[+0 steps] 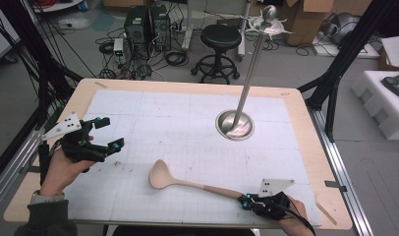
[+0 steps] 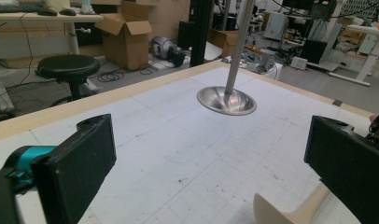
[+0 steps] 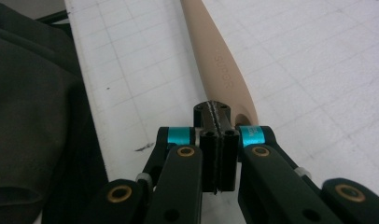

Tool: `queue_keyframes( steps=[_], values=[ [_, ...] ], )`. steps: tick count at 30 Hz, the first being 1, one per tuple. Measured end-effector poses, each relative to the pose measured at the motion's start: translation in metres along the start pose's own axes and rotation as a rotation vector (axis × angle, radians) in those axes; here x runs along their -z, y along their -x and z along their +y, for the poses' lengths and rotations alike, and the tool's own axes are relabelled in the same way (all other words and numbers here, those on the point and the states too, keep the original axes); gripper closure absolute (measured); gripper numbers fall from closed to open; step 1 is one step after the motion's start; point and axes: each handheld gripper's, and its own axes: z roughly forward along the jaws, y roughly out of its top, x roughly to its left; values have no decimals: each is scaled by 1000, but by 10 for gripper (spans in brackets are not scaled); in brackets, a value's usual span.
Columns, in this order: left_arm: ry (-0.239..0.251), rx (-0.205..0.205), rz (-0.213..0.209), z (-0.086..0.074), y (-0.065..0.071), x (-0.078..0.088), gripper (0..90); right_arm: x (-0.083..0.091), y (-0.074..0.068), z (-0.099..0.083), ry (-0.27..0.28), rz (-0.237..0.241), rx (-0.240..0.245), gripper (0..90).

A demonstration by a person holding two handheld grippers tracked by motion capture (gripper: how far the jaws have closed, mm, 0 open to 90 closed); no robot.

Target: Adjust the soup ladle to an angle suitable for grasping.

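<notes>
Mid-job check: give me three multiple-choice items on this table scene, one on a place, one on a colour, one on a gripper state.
1. Where does the ladle's bowl lie?
A. near the table's middle
B. inside the steel base
C. on the stool

2. What colour is the ladle?
A. black
B. pale beige
C. blue

3. How do the left gripper's jaws stand?
A. shut on the ladle
B. shut, empty
C. open, empty

Answers:
1 A: the ladle lies on the gridded mat, apart from the steel base.
2 B: bowl and handle are beige.
3 C: the left gripper has only mat between its jaws.

Left gripper hovers with jaws wide apart; right gripper lies low, jaws pressed together.
</notes>
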Motion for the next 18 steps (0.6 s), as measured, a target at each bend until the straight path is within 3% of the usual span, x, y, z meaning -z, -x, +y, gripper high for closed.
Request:
queue_keyframes(
  steps=[18],
  values=[
    [0, -2, 1, 0, 0, 0, 26, -9, 32, 15, -14, -60, -9, 900]
  ],
)
